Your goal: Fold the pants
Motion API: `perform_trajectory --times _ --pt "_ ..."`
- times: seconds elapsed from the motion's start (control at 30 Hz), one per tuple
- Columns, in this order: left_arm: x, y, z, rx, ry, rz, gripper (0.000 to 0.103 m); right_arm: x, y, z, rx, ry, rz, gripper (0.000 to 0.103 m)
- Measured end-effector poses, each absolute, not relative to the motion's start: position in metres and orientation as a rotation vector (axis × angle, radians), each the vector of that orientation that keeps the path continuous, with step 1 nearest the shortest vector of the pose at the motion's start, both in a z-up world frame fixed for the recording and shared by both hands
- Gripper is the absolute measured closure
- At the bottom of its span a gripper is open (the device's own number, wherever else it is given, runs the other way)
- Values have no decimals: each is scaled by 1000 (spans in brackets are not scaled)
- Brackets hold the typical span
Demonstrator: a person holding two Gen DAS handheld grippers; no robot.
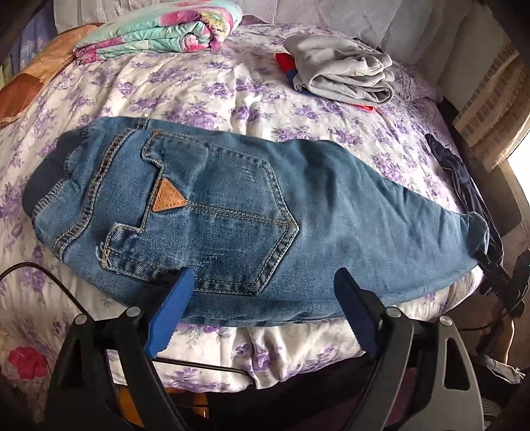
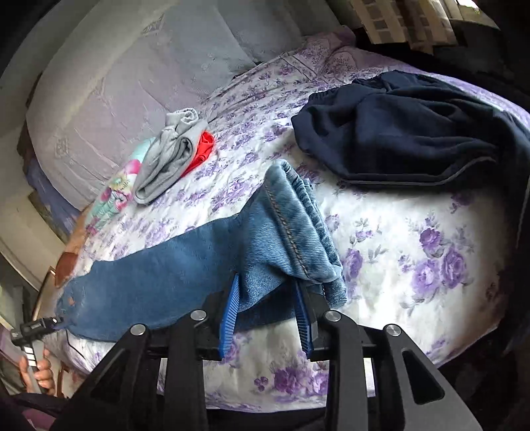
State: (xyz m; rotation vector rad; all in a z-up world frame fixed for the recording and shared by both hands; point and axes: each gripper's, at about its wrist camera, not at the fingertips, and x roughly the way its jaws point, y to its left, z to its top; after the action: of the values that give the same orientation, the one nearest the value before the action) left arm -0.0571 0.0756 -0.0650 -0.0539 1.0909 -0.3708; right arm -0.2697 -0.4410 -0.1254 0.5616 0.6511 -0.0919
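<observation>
Blue jeans point(image 1: 251, 218) lie folded lengthwise across the bed, back pocket up, waistband to the left. My left gripper point(image 1: 265, 281) is open, its blue fingers point(image 1: 172, 305) spread over the jeans' near edge, holding nothing. My right gripper point(image 2: 268, 291) is shut on the bunched leg end of the jeans point(image 2: 291, 228) and holds it slightly above the bedspread. In the left wrist view the right gripper point(image 1: 487, 262) shows at the jeans' right end. In the right wrist view the left gripper point(image 2: 39, 326) shows at the far left.
The bed has a white bedspread with purple flowers point(image 1: 198, 86). A folded grey garment on red cloth point(image 1: 344, 73) lies at the back. A folded floral quilt point(image 1: 159, 30) lies back left. Dark navy pants point(image 2: 407, 132) lie crumpled to the right.
</observation>
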Motion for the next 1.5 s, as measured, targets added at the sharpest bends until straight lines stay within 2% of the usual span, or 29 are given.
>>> perform_trajectory --times 0.07,0.13,0.17,0.3,0.4,0.47,0.53,0.57,0.63,0.67,0.77,0.83,0.97,1.03,1.07,1.1,1.13,1.2,1.23,1.33,1.37,1.4,1.5 --pt "-59 74 -64 -46 1083 -375 16 -269 -438 -126 573 640 -86 72" --pt "-57 75 -64 -62 1085 -380 15 -266 -436 -122 557 614 -27 93" --pt "-55 76 -64 -73 1087 -379 15 -264 -433 -114 541 591 5 98" --pt "-47 77 -62 -121 1076 -365 15 -263 -416 -47 392 387 88 99" --pt "-42 81 -67 -170 1067 -356 15 -273 -412 -29 342 280 137 100" --pt "-45 83 -69 -185 1040 -363 14 -266 -423 -65 370 379 79 100" --pt "-48 80 -70 -178 1025 -365 14 -250 -445 -129 523 612 18 99" --pt "-49 78 -71 -166 1022 -362 13 -253 -448 -152 576 638 31 101" --pt "-53 70 -72 -106 1020 -348 13 -265 -439 -145 527 622 8 100" --pt "-55 68 -72 -89 1021 -345 12 -268 -438 -141 535 619 6 94" --pt "-59 71 -68 -103 1027 -366 12 -281 -442 -128 560 656 -50 70" --pt "-62 77 -64 -142 1027 -391 12 -296 -438 -102 491 616 -124 65" --pt "-74 68 -59 -85 985 -416 12 -286 -416 -55 384 482 30 66" --pt "-69 63 -71 -38 1017 -352 12 -258 -413 -62 332 556 -22 66" --pt "-65 65 -78 -51 1043 -347 13 -241 -422 -82 345 662 -89 67" --pt "-63 68 -82 -64 1051 -348 14 -230 -436 -111 394 796 -137 80" --pt "-64 71 -81 -69 1048 -352 17 -230 -444 -129 436 841 -115 81" --pt "-67 76 -80 -62 1040 -361 18 -245 -449 -128 407 789 -79 90" --pt "-68 78 -79 -65 1040 -362 21 -252 -450 -121 410 784 -103 90" --pt "-70 79 -65 -62 1020 -362 20 -246 -432 -84 352 725 -115 66" --pt "-70 76 -58 -43 999 -359 17 -239 -418 -72 344 677 -32 47" --pt "-71 71 -50 -17 969 -359 15 -217 -396 -57 347 650 106 37" --pt "-62 54 -43 19 949 -359 12 -133 -332 -46 399 709 453 38"
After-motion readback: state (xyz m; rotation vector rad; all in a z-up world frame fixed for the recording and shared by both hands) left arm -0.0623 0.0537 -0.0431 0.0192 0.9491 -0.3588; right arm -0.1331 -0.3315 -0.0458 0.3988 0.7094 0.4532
